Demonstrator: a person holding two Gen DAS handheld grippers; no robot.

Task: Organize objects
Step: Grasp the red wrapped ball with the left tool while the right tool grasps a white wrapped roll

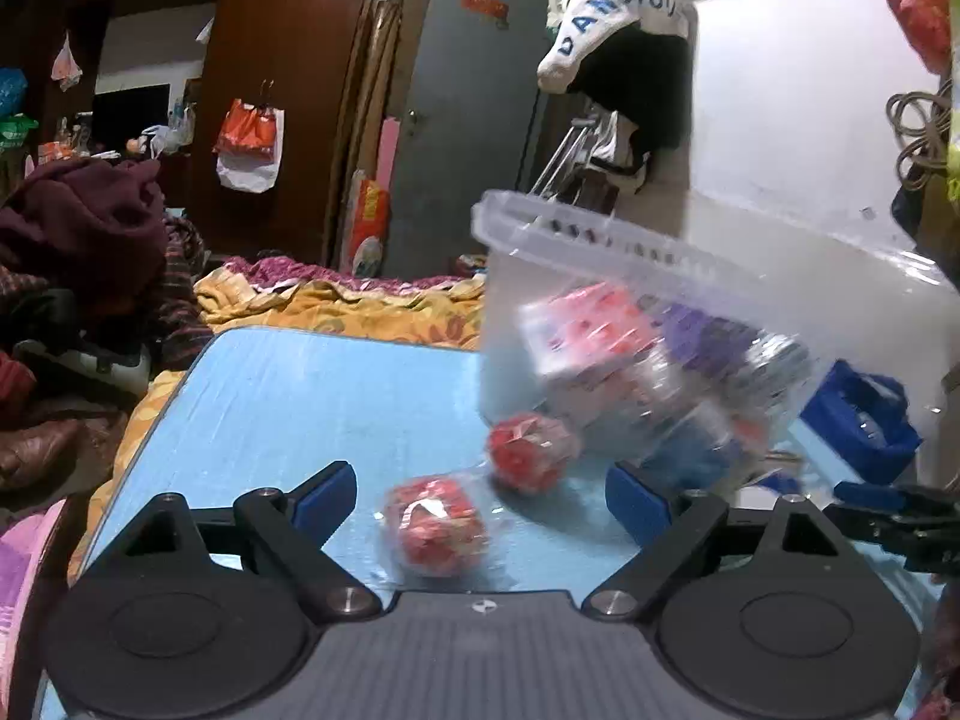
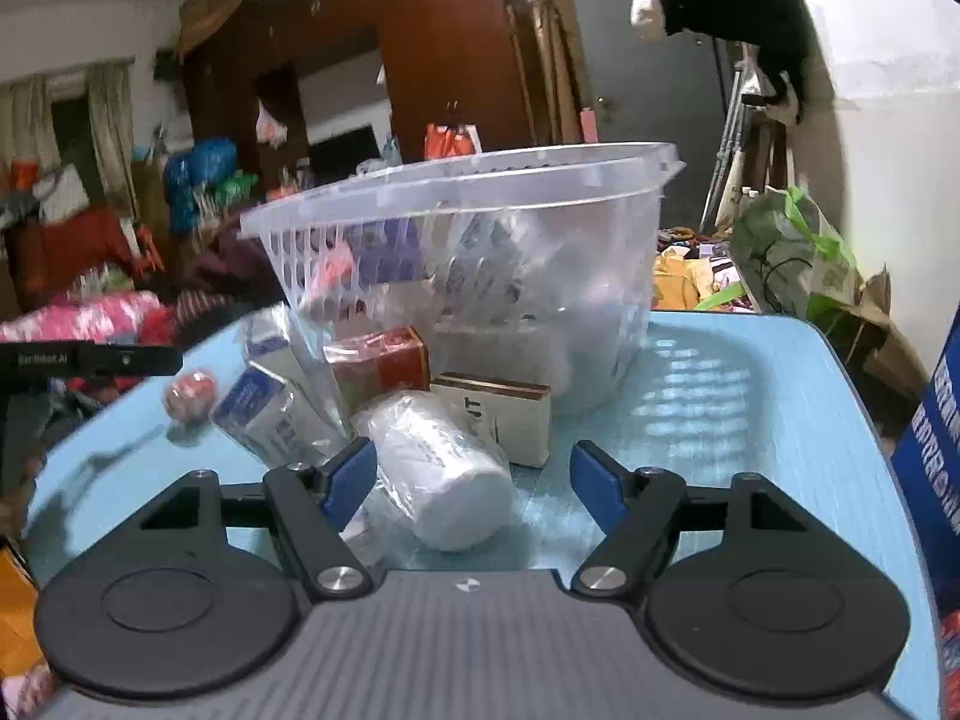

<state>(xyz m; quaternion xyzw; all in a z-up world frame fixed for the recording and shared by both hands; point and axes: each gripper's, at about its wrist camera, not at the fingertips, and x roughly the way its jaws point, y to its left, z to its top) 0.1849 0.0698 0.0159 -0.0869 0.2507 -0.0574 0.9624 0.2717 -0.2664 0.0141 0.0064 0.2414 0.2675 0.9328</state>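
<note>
A clear plastic basket (image 1: 600,234) (image 2: 456,180) stands tilted on the light blue table (image 1: 270,408) (image 2: 750,420), with boxes and packets blurred inside and at its foot. My left gripper (image 1: 480,498) is open; a red wrapped ball (image 1: 435,525) lies between its fingers, untouched, and a second red ball (image 1: 528,450) sits just beyond. My right gripper (image 2: 474,477) is open around a white wrapped roll (image 2: 444,468) that lies close to the left finger. Behind the roll are a tan box (image 2: 498,414), a red-brown box (image 2: 384,363) and a silver-blue packet (image 2: 270,402).
A blue carton (image 2: 930,438) stands at the table's right edge. A yellow blanket (image 1: 336,306) and a dark clothes pile (image 1: 78,228) lie beyond the table's far left side. A green bag (image 2: 786,252) sits behind the far right corner.
</note>
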